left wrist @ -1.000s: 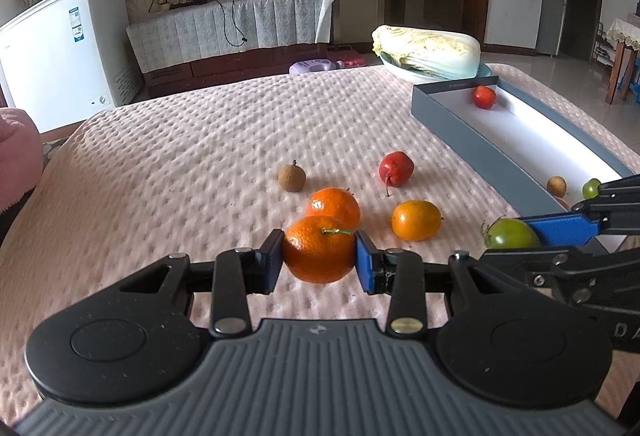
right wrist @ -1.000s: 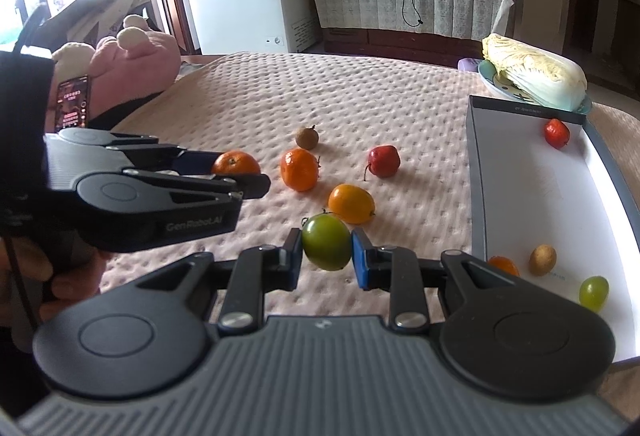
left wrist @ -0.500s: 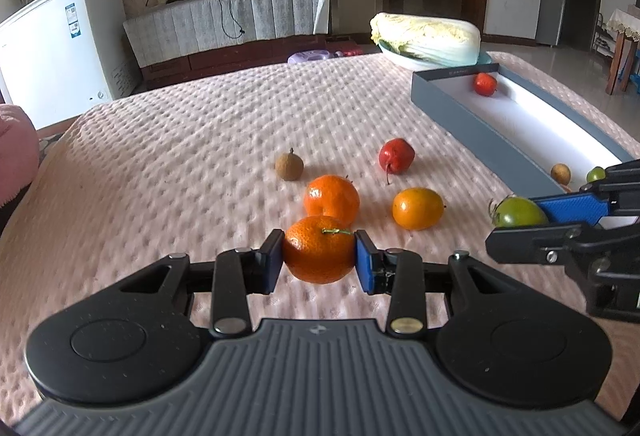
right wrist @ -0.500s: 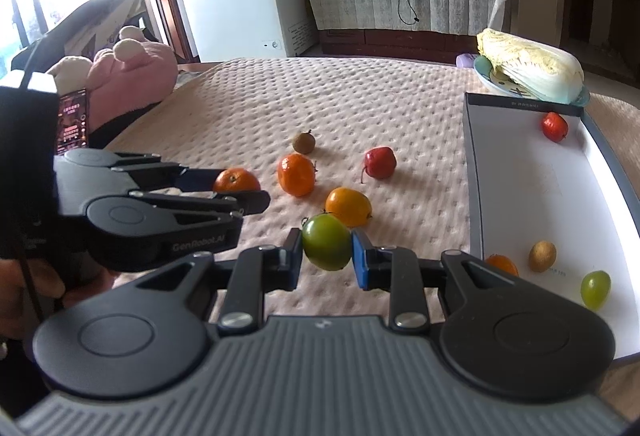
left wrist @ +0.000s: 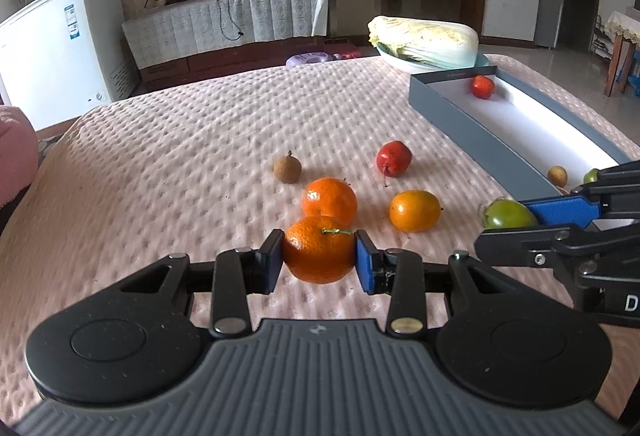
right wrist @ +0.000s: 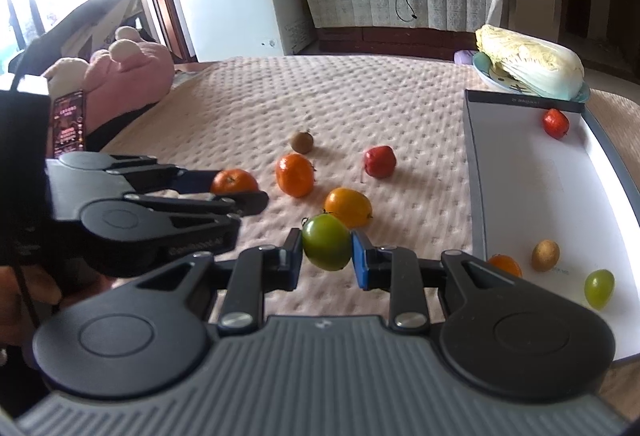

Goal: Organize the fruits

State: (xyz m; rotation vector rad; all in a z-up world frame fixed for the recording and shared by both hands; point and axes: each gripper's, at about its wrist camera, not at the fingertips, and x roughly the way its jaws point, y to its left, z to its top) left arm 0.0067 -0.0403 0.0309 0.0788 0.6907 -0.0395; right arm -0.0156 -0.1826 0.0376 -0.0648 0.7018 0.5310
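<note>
My left gripper is shut on an orange tangerine, held just above the pink bedspread. My right gripper is shut on a green tomato; it shows at the right of the left wrist view. On the spread lie a second tangerine, a yellow-orange fruit, a red fruit and a small brown fruit. The grey box with white floor holds a red fruit, a brown fruit, a green grape and an orange fruit.
A cabbage on a plate lies beyond the box's far end. A pink plush toy sits at the bed's left edge. A white freezer and a covered bench stand behind the bed.
Both grippers have lifted a little with their fruits still held. The right gripper has drawn slightly back and up beside the box. The loose fruits have not moved.
</note>
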